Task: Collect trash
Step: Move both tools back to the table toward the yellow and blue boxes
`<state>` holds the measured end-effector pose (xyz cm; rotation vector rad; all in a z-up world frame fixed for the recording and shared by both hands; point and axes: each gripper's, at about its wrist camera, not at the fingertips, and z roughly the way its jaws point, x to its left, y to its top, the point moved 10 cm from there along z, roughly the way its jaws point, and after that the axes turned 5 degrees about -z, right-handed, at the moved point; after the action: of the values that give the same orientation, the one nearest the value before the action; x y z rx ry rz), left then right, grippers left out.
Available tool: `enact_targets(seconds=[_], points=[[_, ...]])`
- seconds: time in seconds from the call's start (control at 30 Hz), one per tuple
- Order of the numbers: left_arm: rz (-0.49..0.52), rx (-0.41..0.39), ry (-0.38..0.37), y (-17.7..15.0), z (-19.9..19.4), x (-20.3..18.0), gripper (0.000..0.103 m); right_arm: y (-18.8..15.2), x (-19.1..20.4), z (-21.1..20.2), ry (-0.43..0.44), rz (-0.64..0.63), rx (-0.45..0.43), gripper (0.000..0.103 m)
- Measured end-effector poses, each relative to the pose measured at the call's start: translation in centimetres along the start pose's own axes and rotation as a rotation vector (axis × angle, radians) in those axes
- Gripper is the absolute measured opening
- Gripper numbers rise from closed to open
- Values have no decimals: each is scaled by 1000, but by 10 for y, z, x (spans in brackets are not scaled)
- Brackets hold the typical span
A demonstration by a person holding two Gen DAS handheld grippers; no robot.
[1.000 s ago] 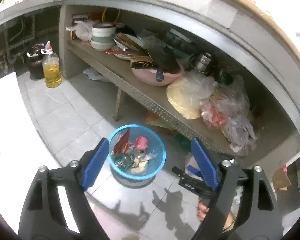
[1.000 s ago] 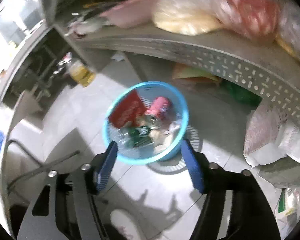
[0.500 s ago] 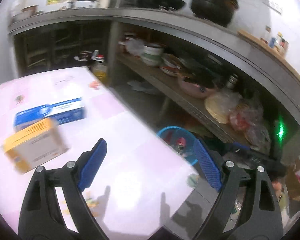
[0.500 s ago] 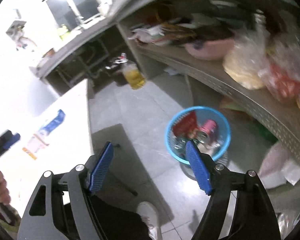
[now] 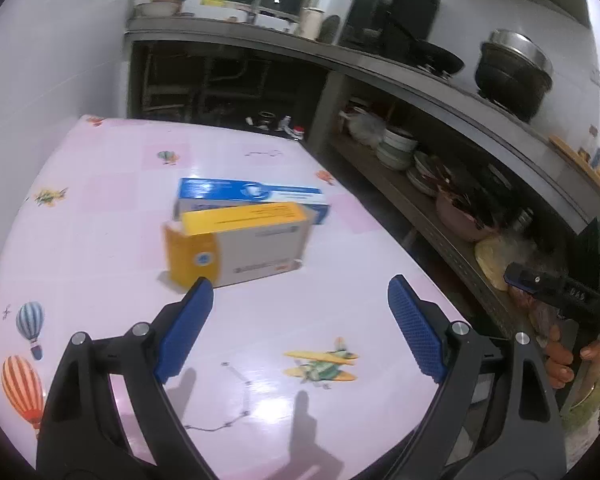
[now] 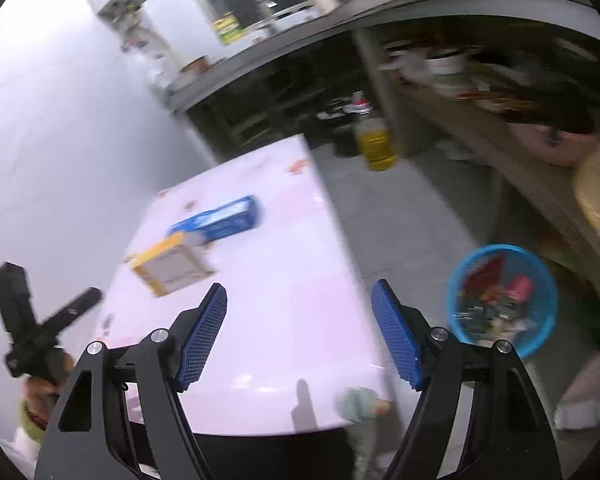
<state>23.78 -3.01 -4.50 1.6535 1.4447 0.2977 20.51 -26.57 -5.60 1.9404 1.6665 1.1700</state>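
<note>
Two hand-held tools hover over a pink bench (image 5: 100,248) printed with balloons and planes in a cluttered kitchen. The left tool (image 5: 300,312) stands released, its blue pads spread wide with nothing between them, pointing down at a yellow-and-white carton (image 5: 236,244) that lies near the middle of the bench. A blue-and-white carton (image 5: 252,196) lies just behind it, on the far side, the two touching or nearly so. In the left wrist view a person's hand (image 5: 560,360) grips the black handle of the other tool at the right edge.

The right tool (image 6: 300,328) is likewise released and empty; its jaws have just been opening. From its blurred view the same two cartons sit on the bench to the left of the pads, the yellow one (image 6: 172,268) nearer, the blue one (image 6: 220,220) farther. On the tiled floor to the right of the bench stands a blue plastic basket (image 6: 540,336) holding collected trash, among it a red wrapper and a pink can. A jug of yellow oil (image 6: 376,148) stands on the floor beyond, beside a lower shelf (image 5: 400,192) stacked with bowls and plates.
</note>
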Motion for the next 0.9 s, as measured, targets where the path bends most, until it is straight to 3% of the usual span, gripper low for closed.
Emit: enact_targets(seconds=[0.1,0.27,0.37,0.47,0.7,0.8,0.9], points=[[-34,-7,22,0,-3,18,85,11,36,16,78,-18,27,73],[-103,24,138,-6,1,61,85,40,102,64,134,-132,68,73],[-128,50,134,-14,3,69,85,62,132,107,138,-187,107,72],[-129,66,136,-22,4,72,85,79,155,152,119,-215,154,58],[-99,88,197,-35,1,83,85,72,166,231,31,-277,295,27],[-100,101,220,-38,2,91,85,53,159,229,31,-279,350,25],[-105,112,226,-40,3,100,85,40,160,210,51,-298,348,25]])
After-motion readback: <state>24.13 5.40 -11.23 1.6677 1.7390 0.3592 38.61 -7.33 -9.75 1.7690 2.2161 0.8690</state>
